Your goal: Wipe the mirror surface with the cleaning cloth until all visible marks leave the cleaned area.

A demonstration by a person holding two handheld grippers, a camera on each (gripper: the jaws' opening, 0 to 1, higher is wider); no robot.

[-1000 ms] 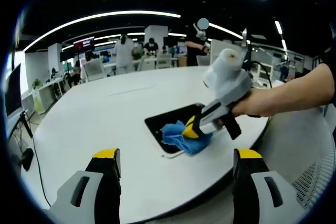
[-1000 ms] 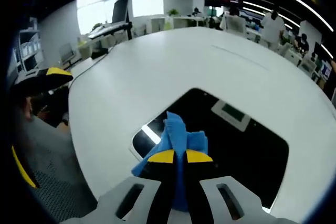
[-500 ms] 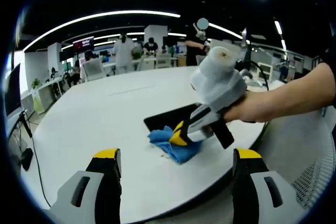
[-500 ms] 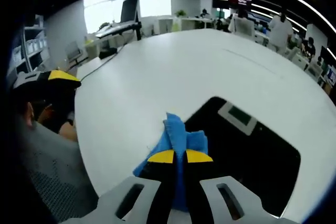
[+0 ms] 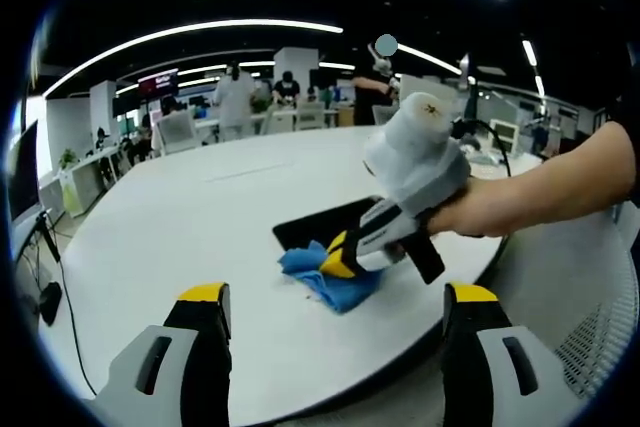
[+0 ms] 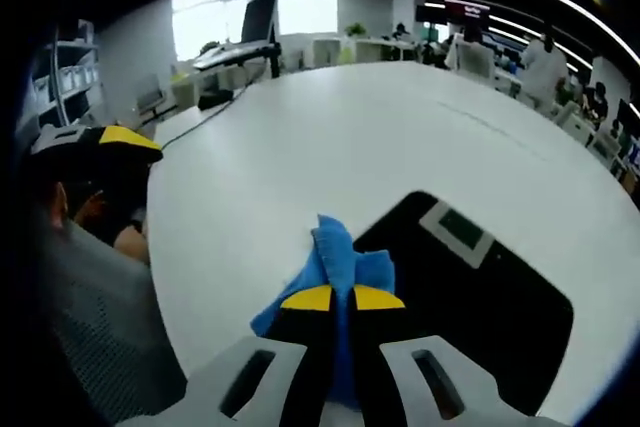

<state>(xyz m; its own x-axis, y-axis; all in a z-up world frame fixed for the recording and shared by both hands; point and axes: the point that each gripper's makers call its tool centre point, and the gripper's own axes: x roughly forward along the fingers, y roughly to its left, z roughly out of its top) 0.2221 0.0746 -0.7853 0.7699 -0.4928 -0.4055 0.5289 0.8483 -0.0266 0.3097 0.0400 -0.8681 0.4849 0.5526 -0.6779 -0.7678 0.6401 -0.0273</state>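
The right tool [image 6: 343, 298] is seen with its yellow-tipped jaws clamped together on a blue cleaning cloth [image 6: 335, 257], which is bunched between them and pressed down at the near corner of the mirror [image 6: 470, 297], partly on the glass and partly on the white table [image 6: 330, 137]. The mirror is laid flat on the table, its dark surface reflecting a ceiling fixture. In the left gripper view, the right tool [image 5: 335, 255] is held by a hand [image 5: 478, 209] over the cloth [image 5: 322, 272] at the mirror's [image 5: 320, 225] edge. The left tool [image 5: 335, 299] is held off the table's near edge, its jaws wide apart and gripping nothing.
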